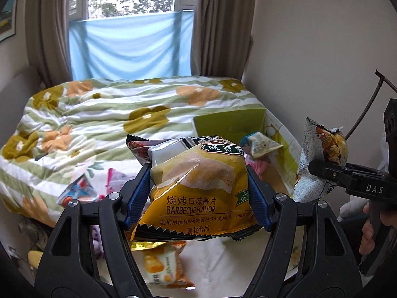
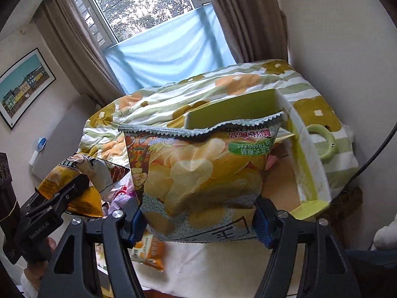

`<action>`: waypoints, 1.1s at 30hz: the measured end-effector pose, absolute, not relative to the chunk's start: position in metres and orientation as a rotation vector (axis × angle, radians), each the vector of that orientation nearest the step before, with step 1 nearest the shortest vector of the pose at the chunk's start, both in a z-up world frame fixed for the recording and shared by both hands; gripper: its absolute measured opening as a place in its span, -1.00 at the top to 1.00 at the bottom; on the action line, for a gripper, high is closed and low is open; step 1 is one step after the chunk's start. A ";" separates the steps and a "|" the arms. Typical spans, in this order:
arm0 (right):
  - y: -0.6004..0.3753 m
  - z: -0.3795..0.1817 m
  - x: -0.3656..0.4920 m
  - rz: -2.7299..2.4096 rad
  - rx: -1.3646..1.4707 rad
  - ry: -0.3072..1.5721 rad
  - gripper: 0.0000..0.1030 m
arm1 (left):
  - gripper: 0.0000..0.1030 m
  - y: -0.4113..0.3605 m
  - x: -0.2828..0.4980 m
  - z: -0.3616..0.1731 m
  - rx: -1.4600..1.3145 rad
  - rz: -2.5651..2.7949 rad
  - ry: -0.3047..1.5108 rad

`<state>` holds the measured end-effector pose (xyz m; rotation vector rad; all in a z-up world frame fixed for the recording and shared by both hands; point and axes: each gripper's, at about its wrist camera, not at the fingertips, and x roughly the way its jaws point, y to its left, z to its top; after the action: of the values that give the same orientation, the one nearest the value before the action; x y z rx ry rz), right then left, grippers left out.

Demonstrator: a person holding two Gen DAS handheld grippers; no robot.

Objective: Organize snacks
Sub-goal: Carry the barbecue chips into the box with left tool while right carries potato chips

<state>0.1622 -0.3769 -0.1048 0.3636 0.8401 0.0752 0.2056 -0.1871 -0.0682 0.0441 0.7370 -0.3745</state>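
My left gripper (image 1: 198, 188) is shut on a yellow barbecue chip bag (image 1: 198, 181) and holds it up above the bed. It also shows at the left of the right wrist view (image 2: 82, 173). My right gripper (image 2: 198, 219) is shut on a grey and yellow chip bag (image 2: 198, 173), held upside down in front of the green box (image 2: 233, 109). That bag also shows at the right of the left wrist view (image 1: 320, 156). The green box (image 1: 230, 121) holds several snack packs (image 1: 260, 144).
Loose snack packs lie on the bed below: an orange one (image 1: 163, 265), a blue and red one (image 1: 79, 188) and a pink one (image 1: 116, 178). A flowered quilt (image 1: 111, 116) covers the bed. A green ring (image 2: 325, 144) lies right of the box. The wall is close on the right.
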 end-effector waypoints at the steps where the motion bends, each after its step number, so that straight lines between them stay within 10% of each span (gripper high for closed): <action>1: -0.391 -0.107 0.166 0.070 0.365 0.847 -0.29 | -0.33 -0.205 0.211 -0.072 0.050 -0.383 0.745; 15: -0.490 -0.148 0.201 0.142 0.407 0.965 -0.29 | -0.34 -0.333 0.244 -0.163 0.176 -0.370 0.945; 20: -0.498 -0.158 0.204 0.149 0.434 0.974 -0.29 | -0.98 -0.338 0.246 -0.177 0.242 -0.351 0.976; 33: -0.484 -0.155 0.215 0.150 0.360 0.991 -0.29 | -0.99 -0.296 0.217 -0.146 0.210 -0.310 0.917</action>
<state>0.2149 -0.4843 -0.1547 0.3601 0.9908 0.1497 0.2173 -0.2959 -0.1457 0.2103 0.9166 -0.3102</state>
